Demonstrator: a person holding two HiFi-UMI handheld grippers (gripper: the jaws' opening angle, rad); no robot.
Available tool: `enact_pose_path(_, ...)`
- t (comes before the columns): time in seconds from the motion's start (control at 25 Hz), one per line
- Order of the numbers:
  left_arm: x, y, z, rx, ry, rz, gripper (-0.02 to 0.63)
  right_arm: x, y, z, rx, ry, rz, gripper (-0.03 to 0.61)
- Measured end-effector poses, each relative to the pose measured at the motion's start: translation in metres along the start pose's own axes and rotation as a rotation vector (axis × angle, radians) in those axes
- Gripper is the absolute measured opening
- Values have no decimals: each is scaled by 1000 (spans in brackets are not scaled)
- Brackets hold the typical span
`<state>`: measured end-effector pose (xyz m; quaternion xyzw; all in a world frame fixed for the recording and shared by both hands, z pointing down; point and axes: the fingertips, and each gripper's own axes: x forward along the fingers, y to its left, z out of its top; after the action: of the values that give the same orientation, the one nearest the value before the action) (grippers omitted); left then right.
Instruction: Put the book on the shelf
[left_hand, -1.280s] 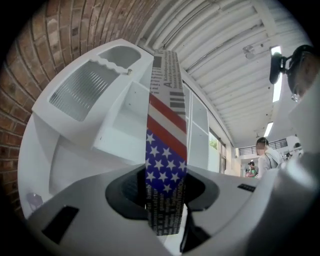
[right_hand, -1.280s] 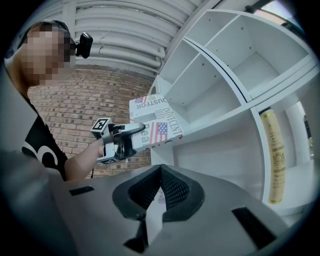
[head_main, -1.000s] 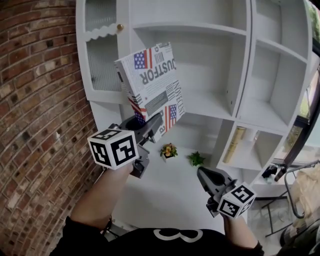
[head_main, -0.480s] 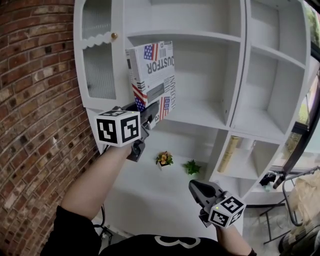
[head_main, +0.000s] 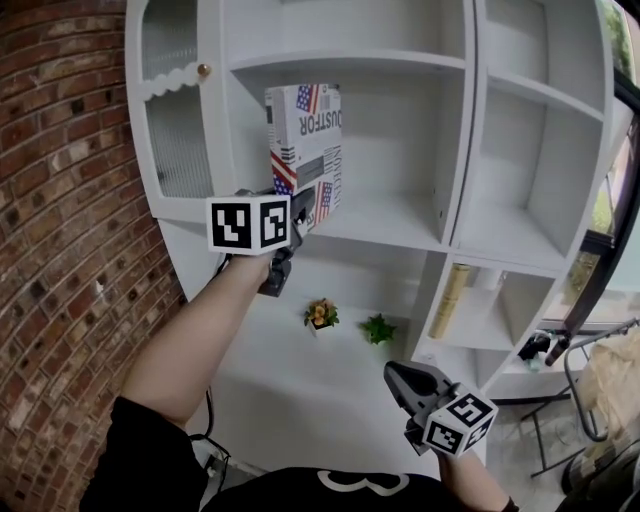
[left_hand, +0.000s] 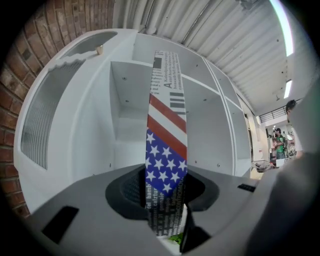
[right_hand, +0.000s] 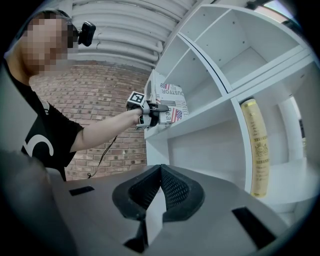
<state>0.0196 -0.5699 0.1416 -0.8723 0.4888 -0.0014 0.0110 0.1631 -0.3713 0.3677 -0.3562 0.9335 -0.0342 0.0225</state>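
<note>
The left claw (head_main: 302, 214) is pinching the lower end of the book (head_main: 305, 140); in the left gripper view its two pads are closed on the narrow starred edge of the book (left_hand: 166, 150), which rises straight up from the claw (left_hand: 165, 202). The book stands upright, just in front of this claw, at the open compartment of the white shelf (head_main: 400, 222), with its bottom close above the shelf board. To the left of this claw is a cabinet door (head_main: 170, 130) with ribbed glass and a small round knob. Below the claw, on a lower board, stand two small plants (head_main: 320, 314), near to each other. The right claw (head_main: 398, 374) is lower and well apart from the book; its jaws are pressed together with nothing between them (right_hand: 159, 180). To the right of this claw and above it, a tall golden tube (head_main: 449, 300) leans in a narrow compartment.
</note>
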Motion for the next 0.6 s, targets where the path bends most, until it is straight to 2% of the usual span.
enact_pose_path(0.24,28,9,-3,16,33,44,149,-11,-12,3,4,-11,-37,11)
enact_pose_path(0.6,54,25,-5,-12,57,108,149,-24,-27,2,15,-20,-80,11)
